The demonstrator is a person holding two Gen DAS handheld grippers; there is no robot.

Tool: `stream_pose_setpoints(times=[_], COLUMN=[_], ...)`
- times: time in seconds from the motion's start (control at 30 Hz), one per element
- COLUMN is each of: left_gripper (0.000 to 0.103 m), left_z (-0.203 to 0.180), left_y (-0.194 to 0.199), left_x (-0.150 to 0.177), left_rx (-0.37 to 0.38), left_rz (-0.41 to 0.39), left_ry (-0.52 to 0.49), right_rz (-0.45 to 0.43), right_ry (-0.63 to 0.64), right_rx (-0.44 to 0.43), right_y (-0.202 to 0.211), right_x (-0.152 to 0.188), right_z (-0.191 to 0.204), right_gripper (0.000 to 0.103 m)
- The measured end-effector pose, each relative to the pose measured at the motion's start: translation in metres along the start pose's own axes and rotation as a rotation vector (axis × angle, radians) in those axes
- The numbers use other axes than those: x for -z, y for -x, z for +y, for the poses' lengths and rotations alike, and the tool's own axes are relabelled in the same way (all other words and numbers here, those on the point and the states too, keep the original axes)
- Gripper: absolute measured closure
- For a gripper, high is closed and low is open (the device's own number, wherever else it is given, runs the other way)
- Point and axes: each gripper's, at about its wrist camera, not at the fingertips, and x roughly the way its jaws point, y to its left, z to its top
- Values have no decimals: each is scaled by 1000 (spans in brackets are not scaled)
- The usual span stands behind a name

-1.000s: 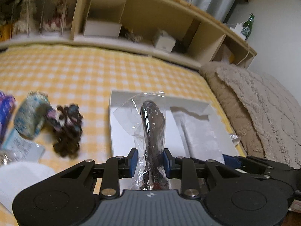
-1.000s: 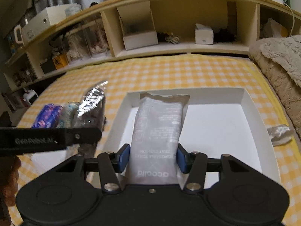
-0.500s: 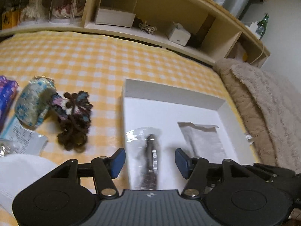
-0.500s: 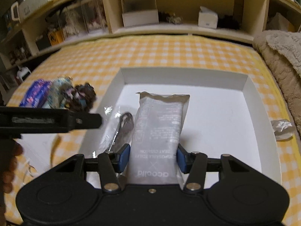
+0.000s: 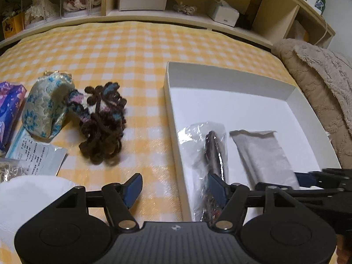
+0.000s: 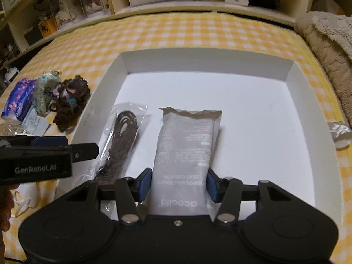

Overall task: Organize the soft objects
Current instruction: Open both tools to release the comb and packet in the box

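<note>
Yellow-checked bed (image 5: 136, 50) bearing a white tray (image 6: 308, 118). Inside the tray: grey sachet (image 6: 187, 145), clamped by the right tool (image 6: 179, 183); beside it, bagged dark cord (image 6: 120, 140). Left tool (image 5: 175, 189), jaws just opened, straddles the tray's left wall, cord released.

**Dim warm light, fisheye bend, slight blur**

Both views are dim and yellowish. The white box (image 6: 308, 114) ahead of the fingers is the brightest area, with soft shadows inside its far wall. The clear plastic bag (image 5: 198, 136) glints. The shelf (image 5: 198, 22) curves strongly toward dark corners. Edges look soft and grainy.
</note>
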Motion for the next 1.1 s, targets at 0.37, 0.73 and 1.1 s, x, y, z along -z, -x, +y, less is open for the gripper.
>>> stream_pose_setpoints(times=[0.37, 0.73, 1.1], left_gripper=[35, 28, 18], left_z=[14, 5, 10], left_y=[14, 34, 68], left_x=[-2, -1, 1], left_rx=[26, 33, 23], left_rz=[-9, -31, -62], left_ry=[29, -30, -56], right_rz=[51, -11, -121], right_ry=[123, -81, -104], right_rx=[-47, 8, 52], right_y=[-12, 30, 76], right_x=[-5, 3, 12], right_z=[37, 1, -1], right_gripper=[51, 28, 22])
